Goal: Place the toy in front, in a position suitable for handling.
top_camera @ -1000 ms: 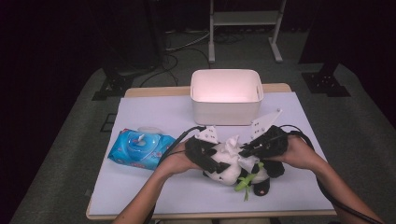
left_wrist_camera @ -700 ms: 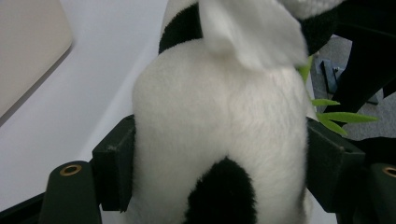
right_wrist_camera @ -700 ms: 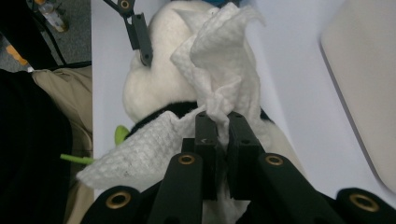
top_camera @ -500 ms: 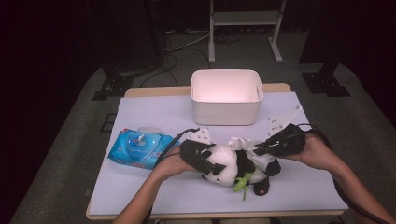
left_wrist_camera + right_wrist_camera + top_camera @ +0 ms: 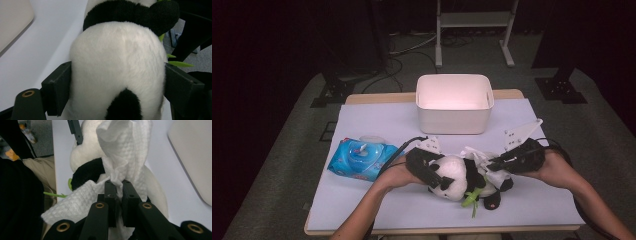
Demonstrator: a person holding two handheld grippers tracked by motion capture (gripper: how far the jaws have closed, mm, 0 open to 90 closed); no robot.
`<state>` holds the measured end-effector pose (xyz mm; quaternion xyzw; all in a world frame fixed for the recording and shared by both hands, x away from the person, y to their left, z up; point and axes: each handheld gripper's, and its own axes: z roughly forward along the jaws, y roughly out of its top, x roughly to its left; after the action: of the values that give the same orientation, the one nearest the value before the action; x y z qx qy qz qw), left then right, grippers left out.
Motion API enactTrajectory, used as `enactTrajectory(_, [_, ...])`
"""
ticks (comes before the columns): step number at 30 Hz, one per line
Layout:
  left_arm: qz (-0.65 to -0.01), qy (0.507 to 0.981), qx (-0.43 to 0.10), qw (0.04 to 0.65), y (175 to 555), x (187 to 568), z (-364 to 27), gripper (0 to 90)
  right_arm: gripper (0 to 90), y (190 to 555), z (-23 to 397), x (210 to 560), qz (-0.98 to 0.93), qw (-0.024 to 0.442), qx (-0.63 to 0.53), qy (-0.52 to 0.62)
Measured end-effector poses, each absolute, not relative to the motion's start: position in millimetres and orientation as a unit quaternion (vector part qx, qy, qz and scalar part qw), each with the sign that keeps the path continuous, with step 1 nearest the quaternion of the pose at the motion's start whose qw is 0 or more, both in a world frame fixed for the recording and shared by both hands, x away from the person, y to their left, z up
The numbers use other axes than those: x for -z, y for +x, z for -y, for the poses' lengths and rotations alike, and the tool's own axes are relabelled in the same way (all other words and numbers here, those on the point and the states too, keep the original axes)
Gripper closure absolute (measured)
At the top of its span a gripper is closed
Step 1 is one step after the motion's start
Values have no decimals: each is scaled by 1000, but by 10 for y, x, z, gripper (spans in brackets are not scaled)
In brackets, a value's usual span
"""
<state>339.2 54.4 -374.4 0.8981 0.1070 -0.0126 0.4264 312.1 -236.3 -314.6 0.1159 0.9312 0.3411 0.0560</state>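
Bright overhead light on the table; dark surroundings; soft, slightly blurred close-ups

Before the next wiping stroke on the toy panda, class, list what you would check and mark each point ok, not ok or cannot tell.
1. Wipe pinched in the right claw: ok.
2. Left claw around the toy panda, jaws just opening wider: pads touch the fur, firmness cannot tell.
3. Wipe lies on the panda: ok.
4. Pack of wipes clear of both hands: ok.
5. White bin out of the way: ok.
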Motion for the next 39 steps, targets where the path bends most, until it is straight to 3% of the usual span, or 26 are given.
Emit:
enactTrajectory(20, [-100,902,5,419,3389,3709,-464,200,837,3392,1777,3267,-940,49,-325,95])
enactTrajectory(39, [-121,898,21,422,3470,3751,-523,204,836,3191,2355,3163,-923,76,-353,134])
